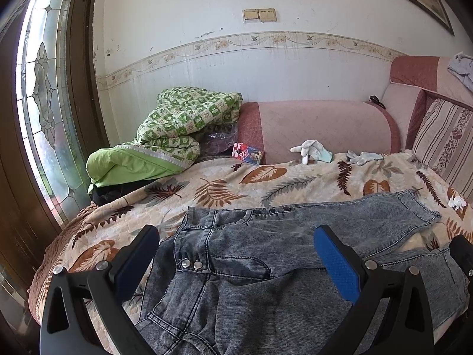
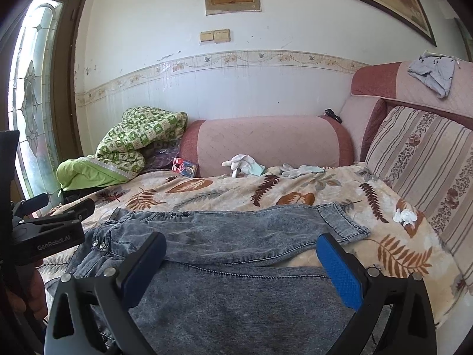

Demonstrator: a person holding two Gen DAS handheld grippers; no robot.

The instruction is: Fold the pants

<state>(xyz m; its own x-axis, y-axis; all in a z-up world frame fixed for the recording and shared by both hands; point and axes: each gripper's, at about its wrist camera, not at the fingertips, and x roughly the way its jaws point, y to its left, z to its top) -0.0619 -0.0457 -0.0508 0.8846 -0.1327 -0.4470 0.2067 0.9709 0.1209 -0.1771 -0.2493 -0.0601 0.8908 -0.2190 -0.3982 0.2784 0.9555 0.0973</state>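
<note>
Grey acid-wash denim pants (image 1: 266, 254) lie rumpled on the leaf-print bed cover (image 1: 207, 186), waistband with metal snaps to the left, one leg stretching right. They also show in the right wrist view (image 2: 236, 236). My left gripper (image 1: 236, 236) is open and empty, hovering over the waist and crotch area. My right gripper (image 2: 241, 245) is open and empty, hovering over the legs. The left gripper's body (image 2: 50, 230) shows at the left edge of the right wrist view.
A green quilt (image 1: 177, 127) is piled at the far left by the glass door (image 1: 44, 103). A pink bolster (image 1: 319, 127), white gloves (image 1: 310, 149), a small box (image 1: 248, 153) and a striped cushion (image 2: 428, 162) line the back and right. A crumpled tissue (image 2: 405, 216) lies on the cover.
</note>
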